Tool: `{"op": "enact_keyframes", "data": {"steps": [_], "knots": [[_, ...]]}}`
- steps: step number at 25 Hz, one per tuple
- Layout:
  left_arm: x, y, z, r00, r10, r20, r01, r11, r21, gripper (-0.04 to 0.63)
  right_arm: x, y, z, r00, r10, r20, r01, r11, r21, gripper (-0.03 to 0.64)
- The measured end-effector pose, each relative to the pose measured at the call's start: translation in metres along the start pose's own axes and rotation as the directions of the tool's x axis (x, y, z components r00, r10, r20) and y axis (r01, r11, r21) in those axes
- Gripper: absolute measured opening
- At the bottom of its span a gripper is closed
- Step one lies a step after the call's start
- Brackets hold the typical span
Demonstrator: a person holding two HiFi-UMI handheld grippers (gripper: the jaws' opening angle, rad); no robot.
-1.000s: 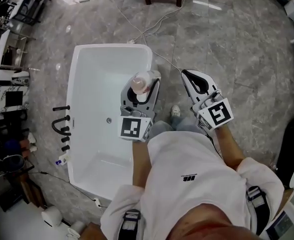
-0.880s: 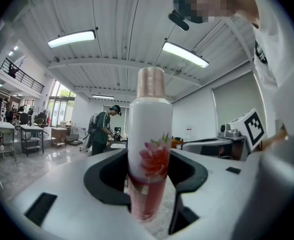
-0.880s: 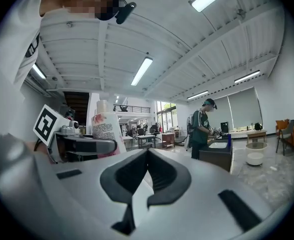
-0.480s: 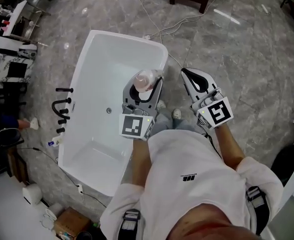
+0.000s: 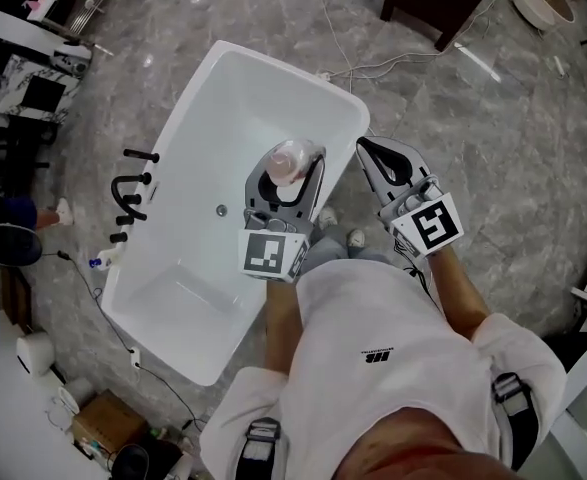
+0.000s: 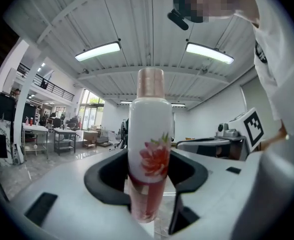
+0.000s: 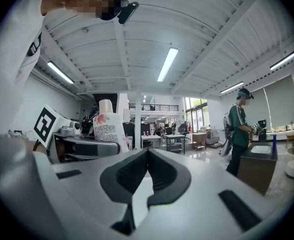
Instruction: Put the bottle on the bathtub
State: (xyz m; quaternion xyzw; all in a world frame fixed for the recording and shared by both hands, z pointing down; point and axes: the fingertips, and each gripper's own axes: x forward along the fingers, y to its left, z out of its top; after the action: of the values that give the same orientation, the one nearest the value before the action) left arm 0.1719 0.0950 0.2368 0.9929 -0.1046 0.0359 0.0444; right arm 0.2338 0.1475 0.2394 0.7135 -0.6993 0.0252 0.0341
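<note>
Plainly the bottle is not set down yet. A black floor faucet (image 5: 133, 196) stands just beside the far long side of the white bathtub (image 5: 203, 148), so the rim nearer the person looks the likelier landing place. The left gripper (image 5: 293, 168) is clamped round the lower body of the flowered, pink-capped bottle (image 6: 148, 134), keeping it upright above the bathtub, just inside that nearer rim, probably so it can land on its base. The right gripper (image 5: 373, 153), jaws pressed together on nothing, hangs outside the bathtub, seemingly just kept clear.
</note>
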Motion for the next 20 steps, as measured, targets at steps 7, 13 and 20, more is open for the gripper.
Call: {"op": "enact_keyframes", "data": {"steps": [7,13,20], "knots": [[-0.004,0.084,-0.002,0.996,0.088,0.006,-0.088,0.996,-0.001,0.221,0.089,0.020,0.008,0.996,0.085,-0.001,-0.085,0.996,-0.019,-0.008],[-0.008,0.141,0.001,0.984,0.179,0.015,-0.179,0.984,-0.011,0.221,0.150,0.037,0.010,0.983,0.183,-0.014,-0.184,0.982,-0.036,-0.008],[-0.022,0.193,0.000,0.942,0.336,-0.003,-0.336,0.942,-0.019,0.221,0.207,0.052,0.013,0.946,0.324,-0.017,-0.324,0.945,-0.041,-0.008]]}}
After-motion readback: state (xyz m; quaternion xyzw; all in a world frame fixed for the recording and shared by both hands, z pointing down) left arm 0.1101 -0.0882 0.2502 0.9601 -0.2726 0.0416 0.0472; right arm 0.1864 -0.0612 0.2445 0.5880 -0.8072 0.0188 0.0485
